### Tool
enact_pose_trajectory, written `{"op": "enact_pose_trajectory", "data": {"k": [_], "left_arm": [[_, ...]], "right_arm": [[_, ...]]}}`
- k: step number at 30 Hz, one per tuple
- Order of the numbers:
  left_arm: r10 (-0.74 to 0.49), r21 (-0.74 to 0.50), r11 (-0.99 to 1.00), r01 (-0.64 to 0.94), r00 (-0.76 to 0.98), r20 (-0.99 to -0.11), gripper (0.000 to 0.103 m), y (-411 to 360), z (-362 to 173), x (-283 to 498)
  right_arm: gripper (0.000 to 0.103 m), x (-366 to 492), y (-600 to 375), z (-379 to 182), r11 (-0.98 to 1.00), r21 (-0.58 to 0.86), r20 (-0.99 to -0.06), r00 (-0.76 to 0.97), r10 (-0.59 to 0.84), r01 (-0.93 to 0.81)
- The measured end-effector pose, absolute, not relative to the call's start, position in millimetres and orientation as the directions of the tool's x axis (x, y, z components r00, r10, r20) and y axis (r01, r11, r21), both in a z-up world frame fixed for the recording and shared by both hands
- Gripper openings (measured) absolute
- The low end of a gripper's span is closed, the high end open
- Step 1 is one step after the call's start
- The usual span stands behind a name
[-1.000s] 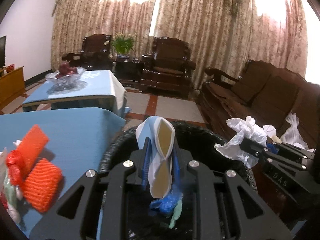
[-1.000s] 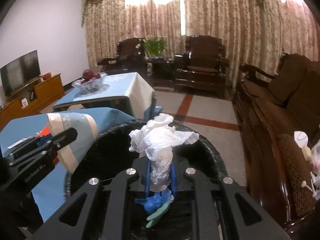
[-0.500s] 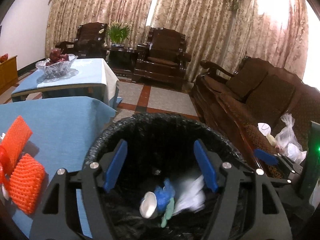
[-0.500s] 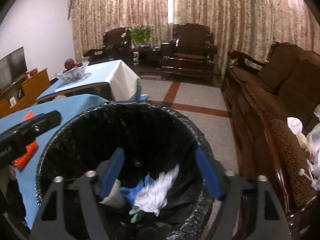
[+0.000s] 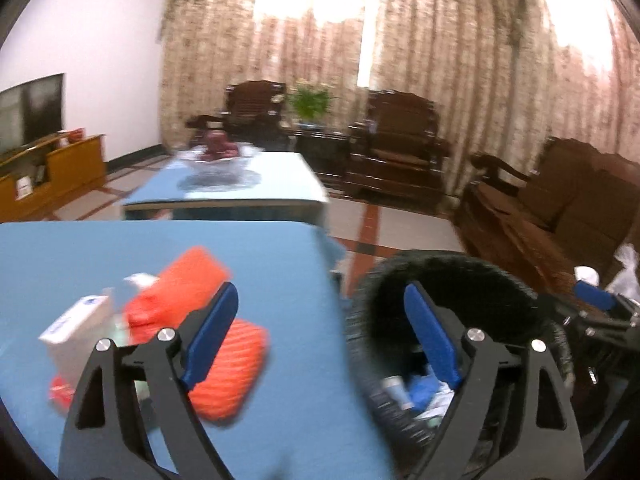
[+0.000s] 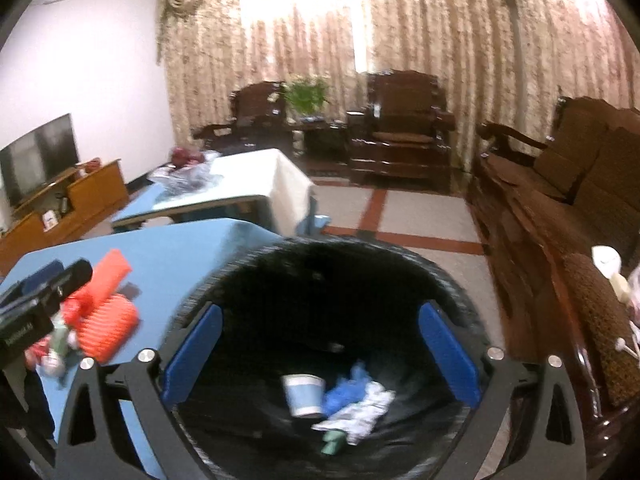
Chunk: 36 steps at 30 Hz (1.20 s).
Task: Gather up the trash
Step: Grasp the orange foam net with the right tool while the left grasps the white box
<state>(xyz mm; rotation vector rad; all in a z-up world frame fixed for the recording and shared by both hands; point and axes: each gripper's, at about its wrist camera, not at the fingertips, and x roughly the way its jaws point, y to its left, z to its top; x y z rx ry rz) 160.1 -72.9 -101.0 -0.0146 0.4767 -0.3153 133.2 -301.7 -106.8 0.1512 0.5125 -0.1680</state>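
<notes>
Both tools inspected. My left tool (image 5: 320, 330) stands wide, blue pads apart, nothing between them. My right tool (image 6: 320, 354) is likewise wide and empty, and it hangs directly over the round black-lined trash bin (image 6: 452, 280).

Bin contents, seen from the right wrist view: a pale blue paper cup (image 6: 303, 394) lying on its side, a crumpled blue glove (image 6: 348, 386), and a wad of white tissue (image 6: 360, 408). I judge that portion of the job done.

Remaining trash sits on the blue-covered counter (image 5: 160, 248), to the left of the bin: two orange ribbed foam sleeves, one nearer (image 5: 228, 372) and one farther (image 5: 188, 284), a white rectangular carton (image 5: 74, 328), and small red scraps (image 5: 60, 394). Motion blur prevents finer identification.

Governing relation: the pile lies ahead and to the left of the left tool, whose left pad (image 5: 210, 336) overlaps the nearer sleeve in the picture. That sleeve's long axis runs diagonally, from near-left to far-right. The left tool is plainly the nearer; the right is over the bin, well apart from the pile.

My assessment: the next pickup falls to the left tool, jaws set across the sleeve's short side.
</notes>
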Motion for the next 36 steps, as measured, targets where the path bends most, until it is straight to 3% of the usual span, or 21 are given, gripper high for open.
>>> {"op": "enact_pose_trajectory", "data": {"k": [16, 21, 28, 36], "left_arm": [[0.015, 0.001, 1.000, -0.017, 0.889, -0.458, 0.084, 96, -96, 116], [0.036, -0.008, 0.999, -0.045, 0.878, -0.477, 0.084, 113, -104, 124], [0.030, -0.015, 0.999, -0.043, 0.862, -0.505, 0.084, 121, -123, 140], [0.010, -0.032, 0.999, -0.030, 0.854, -0.520, 0.084, 123, -141, 149]], "right_arm": [[0.097, 166, -154, -111, 0.994, 0.080, -0.492, 0.865, 0.103, -0.073], [0.096, 178, -123, -122, 0.990, 0.085, -0.494, 0.858, 0.141, -0.114], [0.079, 201, -97, -151, 0.987, 0.070, -0.557, 0.816, 0.157, -0.142], [0.073, 224, -84, -184, 0.988, 0.046, -0.632, 0.761, 0.142, -0.146]]}}
